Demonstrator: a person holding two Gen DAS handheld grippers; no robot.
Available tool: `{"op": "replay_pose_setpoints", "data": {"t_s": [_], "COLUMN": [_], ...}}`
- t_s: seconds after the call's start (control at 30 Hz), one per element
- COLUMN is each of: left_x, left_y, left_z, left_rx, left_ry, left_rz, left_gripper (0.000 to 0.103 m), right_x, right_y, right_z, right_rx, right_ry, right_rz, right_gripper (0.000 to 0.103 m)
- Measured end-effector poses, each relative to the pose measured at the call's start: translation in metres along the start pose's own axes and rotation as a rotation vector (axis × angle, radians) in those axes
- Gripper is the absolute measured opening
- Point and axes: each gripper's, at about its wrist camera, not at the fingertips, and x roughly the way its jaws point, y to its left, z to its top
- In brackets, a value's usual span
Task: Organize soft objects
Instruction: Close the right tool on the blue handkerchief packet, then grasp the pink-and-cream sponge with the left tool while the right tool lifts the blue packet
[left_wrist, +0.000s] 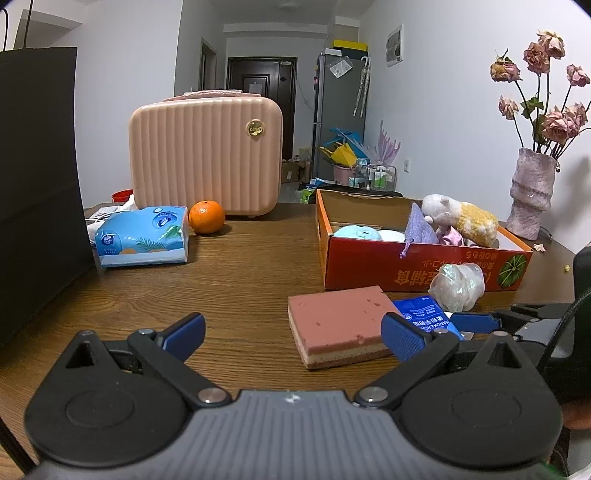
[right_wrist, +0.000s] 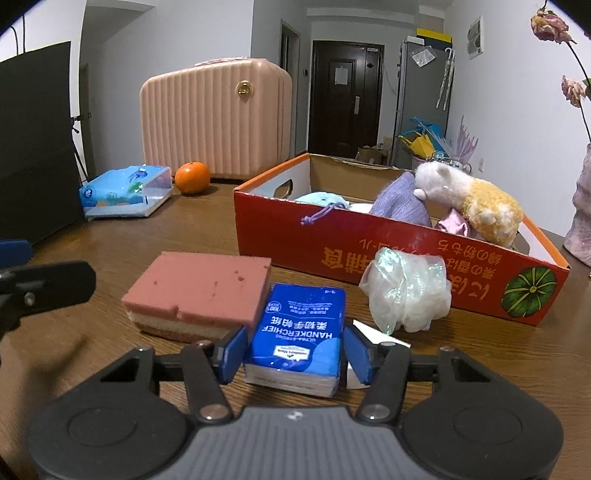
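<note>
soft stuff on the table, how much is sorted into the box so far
Done: a plush toy and purple pouch lie in the orange box. In hand: the right claw straddles the tissue pack. Left: the sponge and the mesh ball.

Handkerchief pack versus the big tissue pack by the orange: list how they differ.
The handkerchief pack is small and dark blue; the tissue pack is larger, light blue with a leaf print. The handkerchief pack lies between the right gripper's fingers, beside the pink sponge; the tissue pack lies apart at the table's far side, near the orange. Both are plastic-wrapped, soft paper goods outside the red box.
</note>
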Motion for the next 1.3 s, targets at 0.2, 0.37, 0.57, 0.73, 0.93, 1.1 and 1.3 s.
{"op": "replay_pose_setpoints", "data": {"t_s": [0.2,0.37,0.57,0.73,0.93,1.1,1.3], "left_x": [0.0,0.0,0.001,0.002,0.006,0.012,0.021], "left_y": [0.0,0.001,0.001,0.002,0.003,0.001,-0.004], "left_z": [0.0,-0.001,-0.001,-0.002,-0.001,-0.001,0.003], "left_rx": [0.001,0.002,0.0,-0.005,-0.02,-0.021,-0.047], "left_ry": [0.002,0.003,0.004,0.006,0.016,0.038,0.061], "left_rz": [0.002,0.004,0.005,0.01,0.023,0.042,0.042], "left_gripper": [0.103,0.103,0.103,0.103,0.103,0.103,0.103], "right_x": [0.003,0.001,-0.005,-0.015,-0.027,-0.036,-0.044], "right_y": [0.001,0.001,-0.002,-0.008,-0.015,-0.022,-0.035], "right_z": [0.0,-0.002,-0.003,-0.003,-0.003,-0.001,0.0], "right_rx": [-0.009,-0.007,0.01,0.033,0.049,0.068,0.09], "right_ry": [0.004,-0.004,-0.029,-0.069,-0.117,-0.153,-0.186], "right_rz": [0.008,0.025,0.036,0.041,0.047,0.052,0.044], "right_gripper": [0.055,0.053,0.051,0.051,0.051,0.05,0.05]}}
